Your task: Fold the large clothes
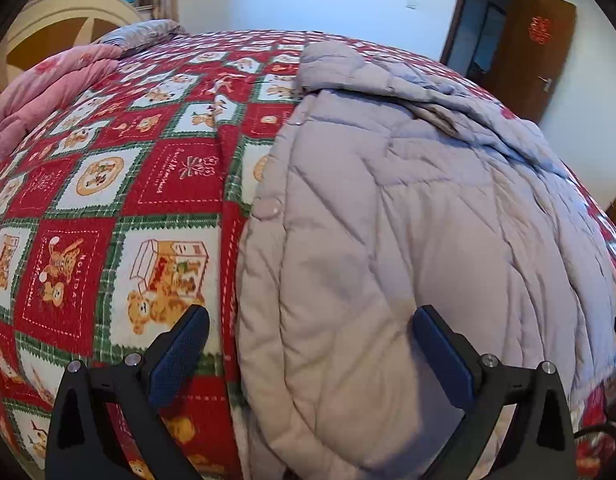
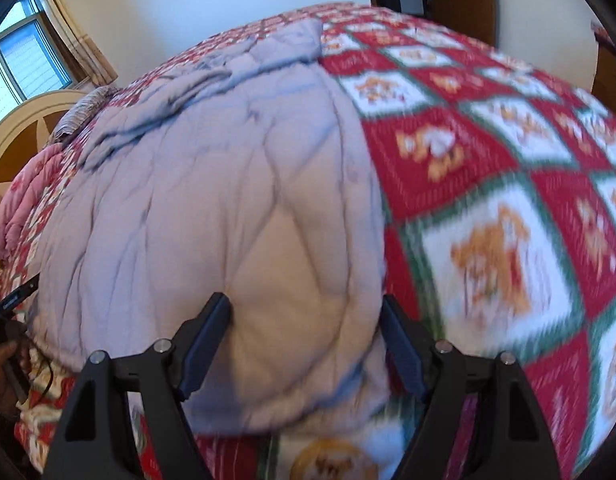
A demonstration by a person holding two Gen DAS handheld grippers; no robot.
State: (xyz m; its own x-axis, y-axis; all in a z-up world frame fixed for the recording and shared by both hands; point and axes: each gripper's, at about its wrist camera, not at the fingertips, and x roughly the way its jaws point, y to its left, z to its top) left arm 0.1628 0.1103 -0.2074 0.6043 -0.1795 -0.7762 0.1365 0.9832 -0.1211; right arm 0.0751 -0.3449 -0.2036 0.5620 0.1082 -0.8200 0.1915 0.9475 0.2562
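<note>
A pale lilac-grey quilted coat (image 1: 407,208) lies spread along a bed with a red, white and green teddy-bear cover (image 1: 108,208). Its snap-button front edge runs down the left side in the left wrist view. My left gripper (image 1: 309,322) is open, its jaws standing either side of the coat's near left hem, just above the fabric. In the right wrist view the coat (image 2: 212,200) fills the left and middle. My right gripper (image 2: 306,310) is open around the coat's near right corner, with nothing pinched. This view is blurred by motion.
A folded pink quilt (image 1: 40,92) and a grey patterned pillow (image 1: 144,34) lie at the head of the bed by a cream headboard (image 1: 56,16). A brown door (image 1: 535,48) stands open beyond the far side. The window (image 2: 24,56) is at far left.
</note>
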